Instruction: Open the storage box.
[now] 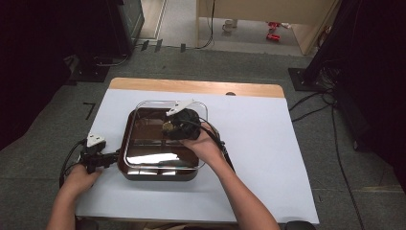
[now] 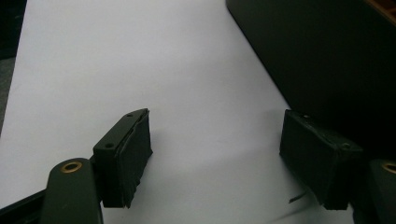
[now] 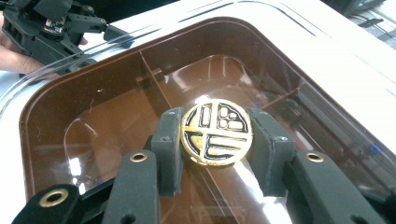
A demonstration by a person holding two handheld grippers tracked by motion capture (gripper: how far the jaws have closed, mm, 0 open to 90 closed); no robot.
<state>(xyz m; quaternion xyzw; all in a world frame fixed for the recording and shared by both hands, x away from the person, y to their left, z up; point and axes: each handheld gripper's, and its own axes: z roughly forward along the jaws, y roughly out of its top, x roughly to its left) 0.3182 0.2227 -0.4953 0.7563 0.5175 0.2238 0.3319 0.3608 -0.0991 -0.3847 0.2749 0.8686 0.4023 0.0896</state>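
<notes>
Work in hand: lifting or setting the clear lid (image 1: 165, 160) of a brown compartment box (image 1: 125, 143) by its round gold-and-black knob (image 3: 215, 133).
Right gripper (image 3: 215, 140): its jaws are closed on the knob, one pad on each side of the disc's edge; in the high view it sits over the box's far middle (image 1: 168, 128).
Left gripper (image 2: 215, 154): jaws spread wide with nothing between them, resting low over the white sheet (image 2: 140, 70) just beside the box's dark outer wall (image 2: 327, 60); seen at the box's left edge from above (image 1: 115, 157).
Where the lid is: on or just over the box, its rim overhanging the brown walls; whether it is fully seated, I cannot tell.
Box: stands mid-desk (image 1: 191, 86) on the white sheet, dividers visible inside, compartments look empty.
How it will handle: the lid is likely thin, stiff, light plastic, smooth and glossy, so it could swing or tilt from one central hold.
Where to hold: the knob's rim, squarely across its width; its face is slick and small, so a firm, level grip matters.
Risk: the lid catching on the box wall.
</notes>
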